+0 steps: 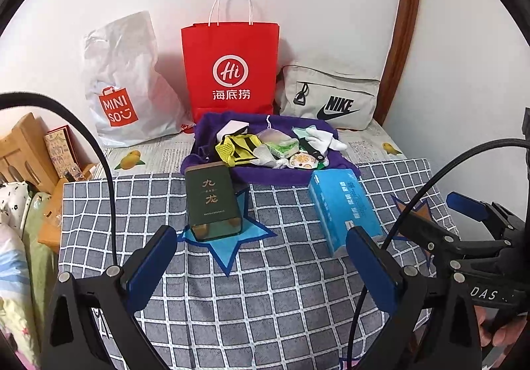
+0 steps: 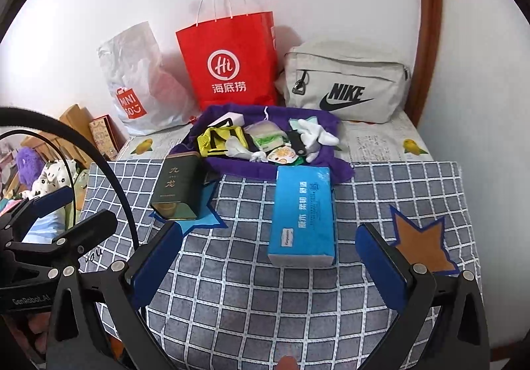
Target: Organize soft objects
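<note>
Tissue pack (image 2: 303, 214): lies on the checked cloth (image 2: 265, 303), straight ahead of the right gripper (image 2: 269, 262), long side pointing away from it.
Nearer hand: the right one, I think; the left gripper (image 1: 261, 265) sits off to the side.
Fingers: both pairs spread wide, holding nothing.
Soft pile: on the purple cloth (image 2: 232, 168) behind.
Words: "Hi" on red bag (image 2: 228, 62), "NIKE" on grey bag (image 2: 347, 85), "MINISO" on white bag (image 2: 135, 81).

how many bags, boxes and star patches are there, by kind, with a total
bags against the wall: 3 (white plastic bag, red paper bag, grey zip bag)
boxes on the checked cloth: 2 (dark green tin, blue tissue pack)
star patches on the cloth: 2 (blue star, brown star)
total: 7
</note>
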`<state>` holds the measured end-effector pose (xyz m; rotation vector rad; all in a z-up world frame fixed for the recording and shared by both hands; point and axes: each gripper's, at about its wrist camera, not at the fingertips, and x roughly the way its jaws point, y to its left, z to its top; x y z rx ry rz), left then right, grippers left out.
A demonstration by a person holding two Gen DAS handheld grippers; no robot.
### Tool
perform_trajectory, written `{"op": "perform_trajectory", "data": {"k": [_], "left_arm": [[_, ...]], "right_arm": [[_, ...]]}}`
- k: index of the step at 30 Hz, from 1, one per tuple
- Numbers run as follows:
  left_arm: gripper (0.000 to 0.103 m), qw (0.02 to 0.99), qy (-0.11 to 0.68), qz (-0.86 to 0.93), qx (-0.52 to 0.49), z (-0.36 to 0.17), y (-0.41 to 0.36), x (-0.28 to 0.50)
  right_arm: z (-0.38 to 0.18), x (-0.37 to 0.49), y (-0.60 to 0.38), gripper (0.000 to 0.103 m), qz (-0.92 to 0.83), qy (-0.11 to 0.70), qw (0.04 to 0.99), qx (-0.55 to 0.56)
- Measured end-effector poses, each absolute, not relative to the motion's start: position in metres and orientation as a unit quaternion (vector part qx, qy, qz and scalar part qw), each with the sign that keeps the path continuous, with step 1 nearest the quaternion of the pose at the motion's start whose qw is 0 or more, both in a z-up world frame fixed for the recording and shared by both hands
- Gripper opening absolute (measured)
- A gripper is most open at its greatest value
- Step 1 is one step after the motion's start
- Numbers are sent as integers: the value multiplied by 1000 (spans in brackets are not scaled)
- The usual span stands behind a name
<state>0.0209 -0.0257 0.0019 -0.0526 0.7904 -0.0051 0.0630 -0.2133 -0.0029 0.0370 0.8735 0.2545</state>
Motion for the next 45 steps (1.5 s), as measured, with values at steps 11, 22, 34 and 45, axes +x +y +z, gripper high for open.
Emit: {"op": "perform_trajectory", "data": {"k": [11, 22, 34, 45], "left_arm": [[103, 926, 377, -6, -25, 6, -30, 11], [103, 927, 374, -8, -28, 8, -30, 12], [103, 927, 374, -7, -29, 10, -31, 11], [103, 926, 375, -10, -35, 10, -30, 10]], "right_arm": [[4, 54, -218, 103, 114, 411, 904, 9], [6, 52, -217, 103, 107, 409, 906, 7], [9, 50, -218, 103, 105, 406, 908, 6], [11, 47, -219, 103, 100, 403, 910, 3]]}}
